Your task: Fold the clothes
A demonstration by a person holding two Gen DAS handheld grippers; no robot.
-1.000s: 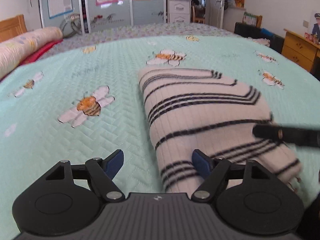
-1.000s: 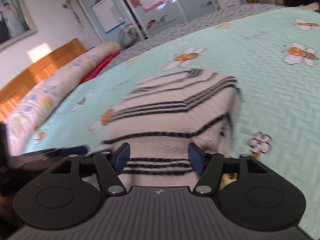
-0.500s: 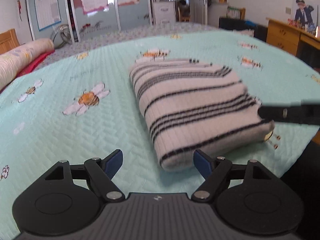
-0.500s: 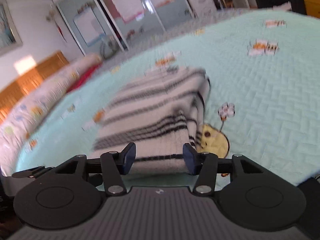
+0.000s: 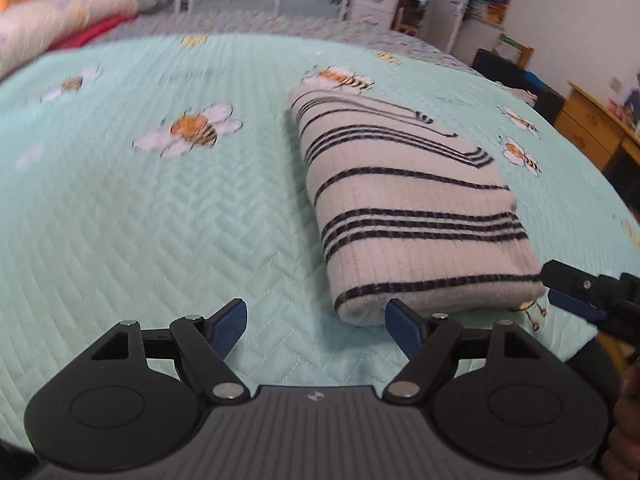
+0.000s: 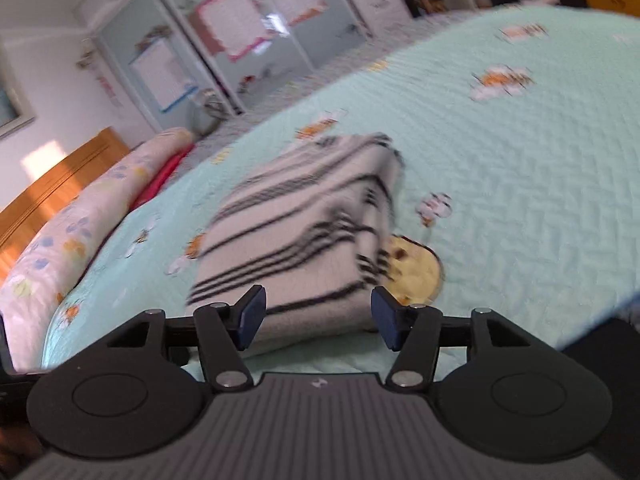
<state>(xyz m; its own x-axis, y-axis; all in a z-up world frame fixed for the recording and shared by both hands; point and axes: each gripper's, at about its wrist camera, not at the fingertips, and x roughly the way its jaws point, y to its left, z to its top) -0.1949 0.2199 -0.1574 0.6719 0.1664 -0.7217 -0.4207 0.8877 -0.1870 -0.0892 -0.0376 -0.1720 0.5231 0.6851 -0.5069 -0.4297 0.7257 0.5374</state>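
A white knit garment with black stripes (image 5: 404, 208) lies folded into a compact rectangle on the mint bedspread (image 5: 140, 216). My left gripper (image 5: 316, 326) is open just short of the garment's near left corner, nothing between its blue pads. In the right wrist view the same folded garment (image 6: 304, 236) looks blurred, and my right gripper (image 6: 318, 316) stands open in front of its near edge, holding nothing. The right gripper's fingers (image 5: 576, 294) also show at the right edge of the left wrist view, beside the garment's near right corner.
The bedspread carries bee and flower prints (image 5: 192, 130). A long floral bolster (image 6: 68, 240) and a wooden headboard (image 6: 52, 188) run along the left. A wooden dresser (image 5: 592, 128) stands right of the bed. Wardrobe doors with posters (image 6: 240, 28) line the far wall.
Both grippers have drawn back from the folded garment toward the bed's near edge. The garment stays folded, lying free. The right wrist view has tilted and blurred with motion.
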